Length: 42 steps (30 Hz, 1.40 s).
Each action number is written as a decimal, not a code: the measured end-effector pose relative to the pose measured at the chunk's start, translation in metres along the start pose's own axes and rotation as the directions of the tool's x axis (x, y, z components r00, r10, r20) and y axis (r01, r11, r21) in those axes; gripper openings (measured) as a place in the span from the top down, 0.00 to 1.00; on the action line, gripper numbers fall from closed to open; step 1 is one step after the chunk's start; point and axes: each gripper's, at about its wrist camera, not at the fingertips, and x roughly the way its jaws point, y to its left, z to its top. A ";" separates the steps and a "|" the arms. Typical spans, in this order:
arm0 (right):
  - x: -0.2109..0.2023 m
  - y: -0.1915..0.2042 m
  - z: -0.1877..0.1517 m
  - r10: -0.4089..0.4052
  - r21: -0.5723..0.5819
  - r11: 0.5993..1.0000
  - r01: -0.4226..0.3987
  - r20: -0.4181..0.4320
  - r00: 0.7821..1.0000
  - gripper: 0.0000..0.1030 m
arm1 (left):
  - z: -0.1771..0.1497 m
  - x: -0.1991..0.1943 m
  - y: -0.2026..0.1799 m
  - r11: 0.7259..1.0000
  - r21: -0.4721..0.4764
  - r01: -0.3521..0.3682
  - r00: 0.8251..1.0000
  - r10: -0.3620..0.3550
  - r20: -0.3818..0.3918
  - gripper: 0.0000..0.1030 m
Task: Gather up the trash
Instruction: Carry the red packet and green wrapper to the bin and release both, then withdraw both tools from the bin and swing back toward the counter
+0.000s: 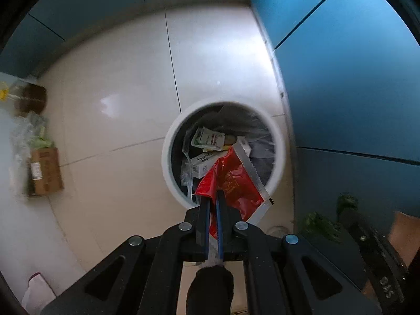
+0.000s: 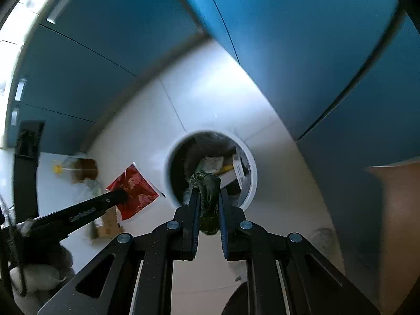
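Red foil, a torn wrapper [image 1: 231, 183], is pinched flat between the pressed-together jaws of the left gripper [image 1: 213, 197], over the near rim of the white bin [image 1: 168, 162] on the tiled floor [image 1: 118, 78]. A crumpled green wrapper [image 2: 208, 194] is clamped in the right gripper [image 2: 208, 197], also above that near rim. Both should be carried further over the bin's middle before the jaws are parted, so that nothing is dropped on the rim.

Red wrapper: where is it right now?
The red wrapper is pinched in the left gripper, hanging over the near rim of the white bin; in the right wrist view it sits left of the bin.
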 end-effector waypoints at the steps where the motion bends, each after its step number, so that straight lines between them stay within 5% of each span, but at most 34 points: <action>1: 0.017 -0.008 -0.001 -0.007 0.003 1.000 0.007 -0.009 1.000 0.87 | 0.002 0.018 0.004 1.000 -0.001 0.005 1.000 -0.005 -0.013 0.98; 8: 0.108 -0.033 0.008 -0.011 0.033 0.999 0.013 -0.061 0.998 0.87 | 0.009 0.083 0.007 1.000 0.024 0.015 0.997 -0.014 -0.073 0.98; 15: 0.129 -0.031 0.013 0.009 0.028 1.000 -0.006 -0.109 0.994 0.84 | 0.014 0.077 0.005 0.999 0.007 0.036 0.996 -0.036 -0.078 0.90; 17: 0.133 -0.027 0.015 0.016 0.017 1.000 -0.014 -0.130 0.991 0.70 | 0.015 0.071 0.007 0.999 -0.005 0.040 0.997 -0.041 -0.064 0.86; 18: 0.131 -0.024 0.015 0.007 0.000 1.000 -0.007 -0.130 0.992 0.49 | 0.015 0.065 0.008 1.000 0.000 0.025 0.998 -0.025 -0.052 0.81; 19: 0.127 -0.022 0.015 0.000 -0.015 1.000 -0.002 -0.122 0.992 0.34 | 0.014 0.060 0.008 1.000 0.003 0.009 0.999 -0.009 -0.038 0.63; 20: 0.122 -0.018 0.016 -0.013 -0.039 0.999 0.009 -0.112 0.994 0.31 | 0.014 0.055 0.009 1.000 0.003 -0.001 1.000 0.001 -0.020 0.35; 22: 0.110 -0.013 0.016 -0.053 -0.088 0.995 0.044 -0.100 0.994 0.17 | 0.010 0.042 0.011 1.000 0.000 -0.031 0.999 0.031 0.016 0.10; 25: 0.090 -0.007 0.016 -0.133 -0.144 0.982 0.123 -0.061 0.989 0.01 | 0.003 0.024 0.013 0.997 -0.002 -0.077 0.996 0.077 0.042 0.06; 34: 0.014 0.013 0.008 -0.272 -0.228 0.936 0.269 0.019 0.962 0.00 | -0.038 -0.054 0.020 0.983 -0.045 -0.176 0.977 0.180 0.114 0.05; 42: -0.103 0.045 -0.014 -0.261 -0.282 0.920 0.273 0.077 0.962 0.00 | -0.091 -0.158 0.019 0.980 -0.093 -0.177 0.965 0.191 0.179 0.05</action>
